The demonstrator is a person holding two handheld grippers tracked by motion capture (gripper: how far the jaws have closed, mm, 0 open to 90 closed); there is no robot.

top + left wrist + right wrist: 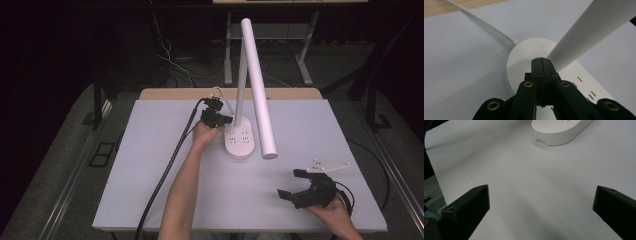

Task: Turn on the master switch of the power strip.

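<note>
Resting closed at the lamp base (239,141), the left gripper (230,119) holds nothing; the right gripper (292,184) is wide open, empty.

White desk lamp (250,90) stands at the table's (150,165) 12 o'clock side, just right of centre. Oblong base (239,142) carries rows of socket slots on top; a slim upright stem rises from its far end, and a long tube head slants down toward 5 o'clock. White cord (486,23) leaves the base toward 11 o'clock. Table surface pale grey, wooden strip (170,94) along the far edge. Grey carpet (60,165) and loose cables (170,62) beyond.
</note>
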